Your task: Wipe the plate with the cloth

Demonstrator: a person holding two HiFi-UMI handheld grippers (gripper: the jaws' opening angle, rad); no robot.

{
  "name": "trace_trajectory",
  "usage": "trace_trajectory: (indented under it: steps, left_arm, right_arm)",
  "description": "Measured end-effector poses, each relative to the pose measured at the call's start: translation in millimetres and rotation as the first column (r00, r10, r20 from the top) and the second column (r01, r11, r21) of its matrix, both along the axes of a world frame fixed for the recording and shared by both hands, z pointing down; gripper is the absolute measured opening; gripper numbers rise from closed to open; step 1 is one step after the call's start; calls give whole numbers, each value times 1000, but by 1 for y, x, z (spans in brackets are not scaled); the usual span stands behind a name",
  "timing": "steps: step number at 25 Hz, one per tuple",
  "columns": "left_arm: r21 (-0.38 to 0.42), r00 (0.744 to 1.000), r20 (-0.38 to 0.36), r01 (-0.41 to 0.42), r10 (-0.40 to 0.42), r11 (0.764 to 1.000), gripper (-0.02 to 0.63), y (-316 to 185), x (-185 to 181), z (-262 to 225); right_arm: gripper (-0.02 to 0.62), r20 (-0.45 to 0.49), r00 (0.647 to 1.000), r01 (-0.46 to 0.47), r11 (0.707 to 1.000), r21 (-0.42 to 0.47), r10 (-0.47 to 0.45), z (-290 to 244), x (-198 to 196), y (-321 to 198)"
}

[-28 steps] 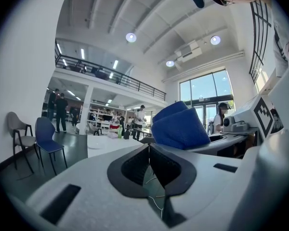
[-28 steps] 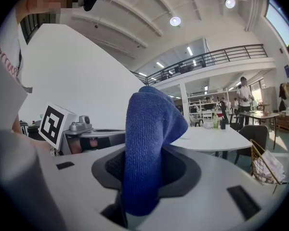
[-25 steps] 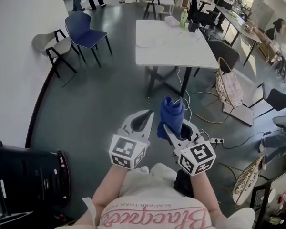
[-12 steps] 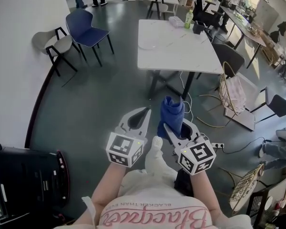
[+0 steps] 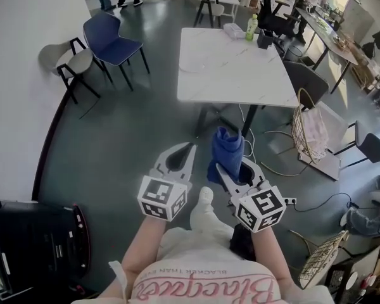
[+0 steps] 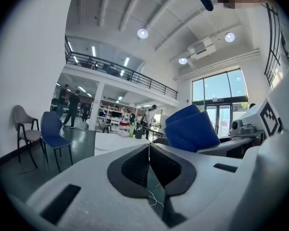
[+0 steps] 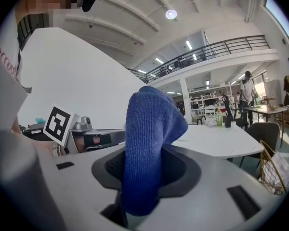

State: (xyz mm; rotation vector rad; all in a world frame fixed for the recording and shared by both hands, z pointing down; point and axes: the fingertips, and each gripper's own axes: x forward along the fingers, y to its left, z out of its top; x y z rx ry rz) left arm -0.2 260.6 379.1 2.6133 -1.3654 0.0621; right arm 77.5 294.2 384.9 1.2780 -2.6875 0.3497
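Person was on the move: vs a sec. ago a white-clad leg (image 5: 206,209) had swung fwd between the arms, and the black bin (image 5: 31,242) at lower left had slid back toward the frame's bottom edge. Both tools were carried fwd together, roughly level. Grip unchanged throughout. Right gripper (image 5: 232,164) was clamped on the blue cloth (image 5: 227,148), w/ the folded bulk standing up out of the jaws and the lower end pinched deep between the pads. Left gripper (image 5: 191,147) was fully closed, tips meeting, nothing in it bar a stray thread. The white table (image 5: 253,75) was ahead and well apart from both tools. The plate (image 5: 192,61) lay pale near its left edge, hard to pick out against the top, w/ a green bottle (image 5: 252,26) at the far end. Judged: approach phase only, no wiping begun. Cloth was secured, so next comes closing the gap to the table, then bringing the cloth down on the plate. The left gripper looked free to steady the rim.
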Motion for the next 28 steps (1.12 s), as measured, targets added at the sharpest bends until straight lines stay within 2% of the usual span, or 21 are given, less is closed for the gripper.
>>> trace_trajectory:
  steps: [13, 18, 24, 28]
  left_arm:
    - [6, 998, 18, 66, -66, 998, 3, -136, 31, -12]
    - [-10, 997, 0, 83, -83, 997, 3, -182, 35, -8]
    - [-10, 995, 14, 101, -100, 995, 3, -226, 35, -1]
    - [-39, 994, -1, 108, -108, 993, 3, -253, 28, 7]
  right_arm:
    - [141, 24, 997, 71, 997, -8, -70, -7, 32, -143]
    - [141, 27, 996, 91, 996, -2, -91, -7, 37, -192]
    - [141, 27, 994, 103, 995, 4, -103, -2, 37, -237]
    - [141, 25, 993, 119, 993, -5, -119, 1, 31, -262]
